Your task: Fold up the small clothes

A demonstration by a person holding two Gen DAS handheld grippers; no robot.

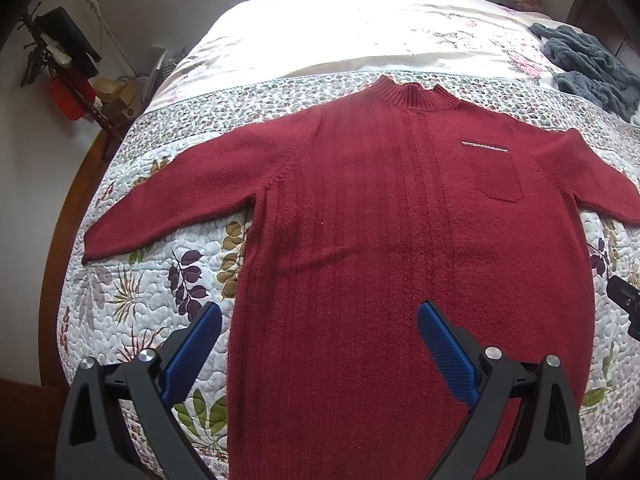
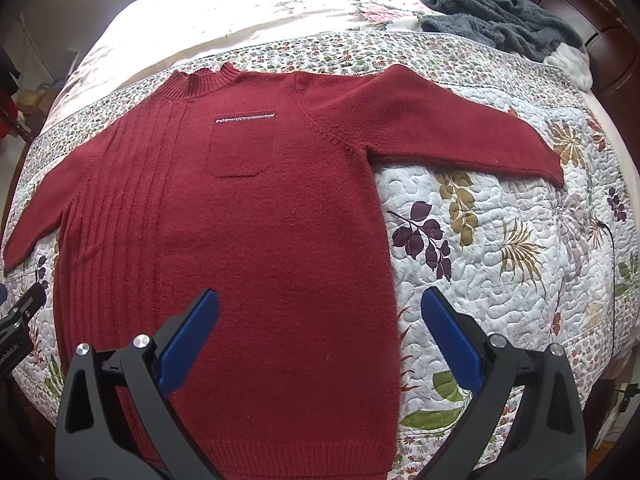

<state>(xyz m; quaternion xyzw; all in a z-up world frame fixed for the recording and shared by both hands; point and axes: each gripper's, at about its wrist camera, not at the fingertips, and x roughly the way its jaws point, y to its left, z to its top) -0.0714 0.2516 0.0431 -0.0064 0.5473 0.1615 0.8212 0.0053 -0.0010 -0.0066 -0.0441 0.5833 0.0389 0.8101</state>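
A dark red knitted sweater point(image 1: 380, 208) point(image 2: 248, 216) lies flat and face up on the quilted bed, collar away from me, both sleeves spread out to the sides. It has a chest pocket point(image 2: 240, 148) with a pale stitched trim. My left gripper point(image 1: 320, 316) hovers open above the sweater's lower left edge, one blue pad over the quilt, the other over the knit. My right gripper point(image 2: 320, 300) stands open over the lower right edge, holding nothing. The right gripper's black tip point(image 1: 624, 300) shows at the right edge of the left wrist view.
A floral quilt point(image 2: 500, 240) covers the bed, with a pale floral sheet point(image 1: 340, 28) beyond it. A grey fluffy garment point(image 2: 500, 8) lies at the far right near a dark wooden headboard point(image 2: 612, 40). A coat stand with clothes point(image 1: 60, 60) and boxes stand left of the bed.
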